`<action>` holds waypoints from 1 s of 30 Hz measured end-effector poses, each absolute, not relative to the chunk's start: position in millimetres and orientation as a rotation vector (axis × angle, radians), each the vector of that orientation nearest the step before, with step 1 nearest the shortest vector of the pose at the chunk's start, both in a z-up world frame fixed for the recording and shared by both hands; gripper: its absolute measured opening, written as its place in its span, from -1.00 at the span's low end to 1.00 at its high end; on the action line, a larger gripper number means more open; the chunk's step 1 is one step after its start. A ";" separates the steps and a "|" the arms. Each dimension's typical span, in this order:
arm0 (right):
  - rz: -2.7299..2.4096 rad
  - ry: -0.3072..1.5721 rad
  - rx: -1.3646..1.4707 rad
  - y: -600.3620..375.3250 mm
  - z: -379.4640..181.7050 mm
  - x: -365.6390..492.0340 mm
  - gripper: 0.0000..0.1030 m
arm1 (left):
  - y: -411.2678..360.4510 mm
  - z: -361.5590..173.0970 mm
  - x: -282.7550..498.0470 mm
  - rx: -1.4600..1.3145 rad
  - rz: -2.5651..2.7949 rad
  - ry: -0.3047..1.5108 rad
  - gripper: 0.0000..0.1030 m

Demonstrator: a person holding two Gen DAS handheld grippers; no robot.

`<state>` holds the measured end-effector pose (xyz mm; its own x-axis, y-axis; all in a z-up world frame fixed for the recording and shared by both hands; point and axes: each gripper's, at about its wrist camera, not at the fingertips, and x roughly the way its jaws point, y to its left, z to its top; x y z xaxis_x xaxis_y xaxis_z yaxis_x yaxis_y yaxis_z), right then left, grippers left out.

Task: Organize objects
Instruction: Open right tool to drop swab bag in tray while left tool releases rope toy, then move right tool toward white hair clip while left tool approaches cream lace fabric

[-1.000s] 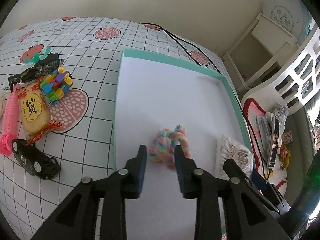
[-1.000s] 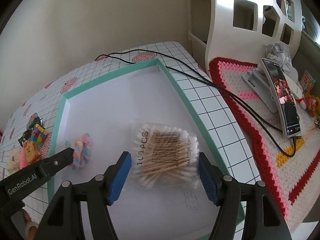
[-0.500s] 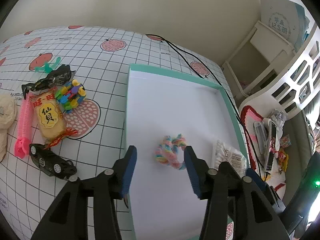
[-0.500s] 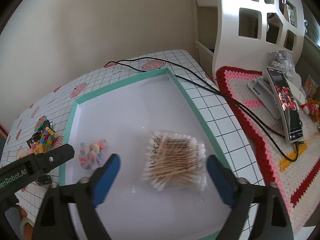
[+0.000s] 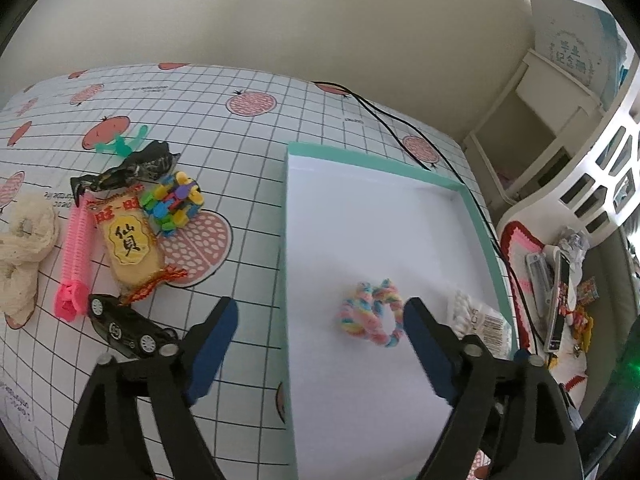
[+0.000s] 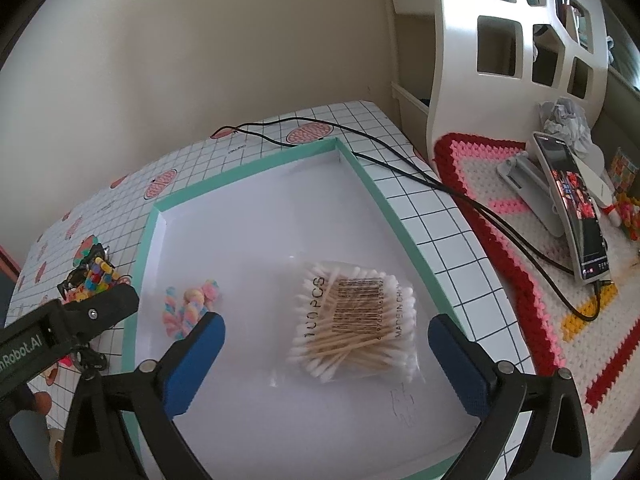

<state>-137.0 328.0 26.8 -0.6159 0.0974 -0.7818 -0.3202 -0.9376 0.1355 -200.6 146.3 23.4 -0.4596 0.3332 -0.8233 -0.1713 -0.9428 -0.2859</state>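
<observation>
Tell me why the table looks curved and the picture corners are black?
Left wrist view: fisheye lens bulges the tablecloth grid; black corners are the lens edge. Right wrist view: the same bending on the tray rim, daylight soft, cotton swabs bag sharp, its print readable.

The tablecloth (image 5: 248, 152) is white with a dark grid and red fruit prints, and the tray (image 5: 478, 216) on it has a mint-green rim and a white floor. In the tray lie a pastel rainbow rope ring (image 5: 372, 314) and a clear bag of cotton swabs (image 6: 354, 322) with white tips and tan sticks. Left of the tray sit a black toy car (image 5: 128, 326), a pink comb (image 5: 74, 256), a yellow snack packet (image 5: 130, 242) with red ends and a multicoloured block toy (image 5: 174, 204).
</observation>
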 end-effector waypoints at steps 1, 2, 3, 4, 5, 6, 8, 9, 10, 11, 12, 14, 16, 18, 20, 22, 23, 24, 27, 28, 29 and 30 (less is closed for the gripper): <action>2.602 0.387 -1.237 327.8 26.6 -136.7 1.00 | 145.4 23.2 -200.6 -1.431 2.451 -0.231 0.77; 2.603 0.387 -1.239 327.7 26.4 -136.8 1.00 | 144.9 22.9 -200.6 -1.429 2.463 -0.219 0.79; 2.603 0.386 -1.240 327.4 26.3 -136.8 1.00 | 144.8 22.9 -200.2 -1.427 2.476 -0.208 0.85; 2.604 0.384 -1.242 327.2 26.2 -137.2 1.00 | 144.6 23.1 -200.0 -1.423 2.487 -0.195 0.93; 2.604 0.384 -1.244 327.0 26.1 -137.3 1.00 | 144.2 23.4 -199.7 -1.415 2.499 -0.182 0.95; 2.604 0.384 -1.244 326.8 26.2 -137.3 1.00 | 144.3 23.9 -199.5 -1.412 2.502 -0.174 0.97; 2.603 0.385 -1.245 326.6 26.1 -137.2 1.00 | 144.2 24.4 -199.5 -1.407 2.507 -0.164 0.98; 2.603 0.385 -1.246 326.5 26.1 -137.1 1.00 | 144.1 24.5 -199.4 -1.407 2.509 -0.162 0.98; 2.602 0.385 -1.246 326.0 26.1 -136.7 1.00 | 144.2 24.5 -199.0 -1.407 2.511 -0.160 0.98; 2.603 0.383 -1.247 325.7 25.9 -136.7 1.00 | 143.9 24.4 -198.2 -1.408 2.512 -0.157 0.98; 2.603 0.382 -1.248 325.6 25.8 -136.7 1.00 | 144.2 24.2 -198.3 -1.410 2.513 -0.154 0.99; 2.603 0.383 -1.249 325.4 25.7 -136.7 1.00 | 144.7 24.0 -199.0 -1.415 2.516 -0.144 0.99; 2.603 0.383 -1.248 325.3 25.9 -136.7 1.00 | 144.2 24.1 -198.6 -1.418 2.516 -0.137 0.99; 2.605 0.385 -1.246 324.5 27.3 -136.3 1.00 | 142.6 25.4 -197.4 -1.419 2.516 -0.132 0.99; 2.614 0.387 -1.237 322.2 30.8 -135.1 1.00 | 140.3 28.6 -195.3 -1.415 2.518 -0.130 0.99; 2.628 0.384 -1.229 318.0 35.3 -133.6 1.00 | 136.9 32.9 -192.0 -1.406 2.518 -0.131 0.99; 2.636 0.378 -1.226 315.3 37.6 -132.9 1.00 | 134.1 36.3 -190.0 -1.399 2.519 -0.132 0.99; 2.646 0.370 -1.224 312.1 40.0 -131.8 1.00 | 131.9 38.8 -188.8 -1.396 2.519 -0.133 0.99; 2.673 0.345 -1.215 301.9 48.6 -127.0 1.00 | 122.0 47.3 -184.4 -1.392 2.521 -0.146 0.99; 2.685 0.338 -1.210 298.0 52.0 -125.0 1.00 | 118.4 49.8 -182.9 -1.395 2.524 -0.148 0.99; 2.700 0.328 -1.204 293.2 55.8 -122.9 1.00 | 112.6 53.3 -181.2 -1.397 2.530 -0.155 0.99; 2.712 0.320 -1.199 289.5 58.9 -121.4 1.00 | 108.2 55.6 -180.1 -1.398 2.533 -0.161 0.99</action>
<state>-121.4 289.5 58.9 -0.6660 0.0584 -0.7437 -0.2299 -0.9645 0.1301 -180.1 108.2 55.6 -0.5116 0.2637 -0.8177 -0.1580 -0.9644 -0.2121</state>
